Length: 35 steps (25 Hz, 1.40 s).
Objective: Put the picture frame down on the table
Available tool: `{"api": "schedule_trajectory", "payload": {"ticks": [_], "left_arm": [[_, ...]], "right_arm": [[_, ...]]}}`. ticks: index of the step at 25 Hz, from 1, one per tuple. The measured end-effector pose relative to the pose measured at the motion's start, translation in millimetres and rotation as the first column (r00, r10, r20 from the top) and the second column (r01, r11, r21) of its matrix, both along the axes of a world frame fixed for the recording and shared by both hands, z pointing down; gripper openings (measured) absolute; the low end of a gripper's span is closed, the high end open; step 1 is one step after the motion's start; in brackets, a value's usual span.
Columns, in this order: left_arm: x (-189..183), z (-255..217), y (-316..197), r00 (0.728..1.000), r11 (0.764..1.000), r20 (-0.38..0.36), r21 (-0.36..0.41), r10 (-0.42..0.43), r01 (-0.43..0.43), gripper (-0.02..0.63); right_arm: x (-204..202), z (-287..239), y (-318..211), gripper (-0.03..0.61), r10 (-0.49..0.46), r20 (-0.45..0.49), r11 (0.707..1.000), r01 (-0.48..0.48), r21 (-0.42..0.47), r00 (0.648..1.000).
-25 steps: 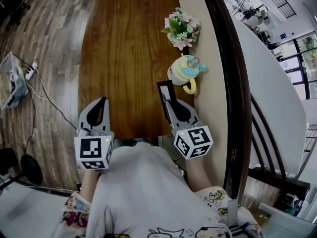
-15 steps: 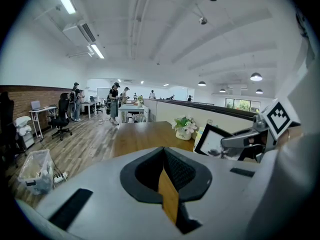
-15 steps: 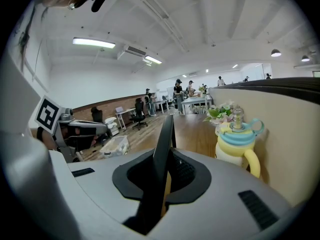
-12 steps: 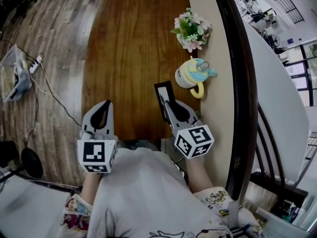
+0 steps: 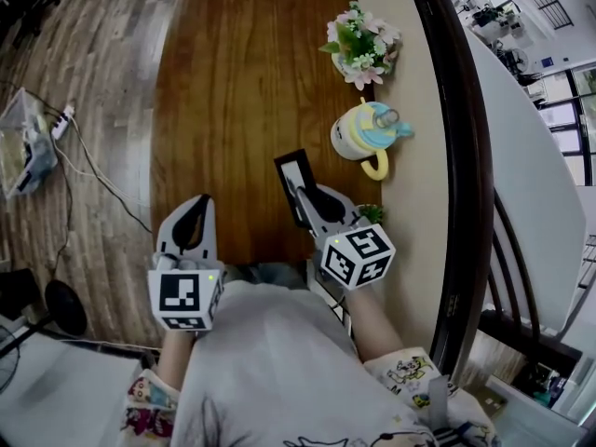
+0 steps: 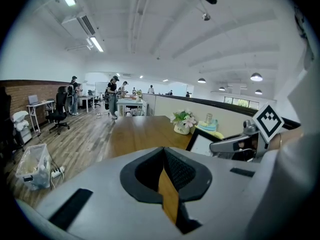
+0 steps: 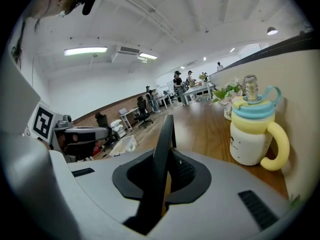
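Observation:
A black picture frame (image 5: 295,179) with a white inside is clamped edge-on in my right gripper (image 5: 307,203), held over the near right part of the wooden table (image 5: 233,91). In the right gripper view the frame (image 7: 161,159) rises as a thin black slab from between the shut jaws. The left gripper view shows the frame (image 6: 204,143) at its right side, beside the other gripper. My left gripper (image 5: 191,220) hovers at the table's near left edge, shut with nothing in it (image 6: 167,196).
A yellow and blue sippy cup (image 5: 365,136) stands right of the frame; it appears close (image 7: 252,129) in the right gripper view. A small pot of flowers (image 5: 361,47) sits farther back. A dark railing (image 5: 461,156) runs along the right. Cables and a bag (image 5: 28,152) lie on the floor.
My right gripper has carried the frame a little left and nearer to me. The left gripper has drifted slightly toward the near edge.

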<state>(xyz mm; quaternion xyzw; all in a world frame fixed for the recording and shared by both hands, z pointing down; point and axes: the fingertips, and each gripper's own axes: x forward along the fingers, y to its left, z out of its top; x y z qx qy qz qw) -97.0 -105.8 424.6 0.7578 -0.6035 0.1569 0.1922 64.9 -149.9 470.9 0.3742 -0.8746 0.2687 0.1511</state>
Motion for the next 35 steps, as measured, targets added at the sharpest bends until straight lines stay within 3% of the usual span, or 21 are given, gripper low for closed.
{"api": "schedule_trajectory", "payload": {"ticks": [13, 26, 35], "left_arm": [[-1, 26, -6, 1.0, 1.0, -0.013, -0.027, 0.004, -0.004, 0.005], [-5, 51, 1, 1.0, 0.997, -0.019, -0.078, -0.003, 0.001, 0.005], [-9, 61, 7, 0.999, 0.995, -0.037, -0.102, -0.012, 0.008, 0.005]], "right_arm": [[-17, 34, 2, 0.046, 0.03, 0.095, 0.992, -0.017, -0.126, 0.995], [-30, 63, 4, 0.046, 0.108, 0.223, 0.96, -0.043, -0.278, 0.969], [-43, 80, 9, 0.046, 0.115, 0.248, 0.939, -0.024, -0.343, 0.962]]}}
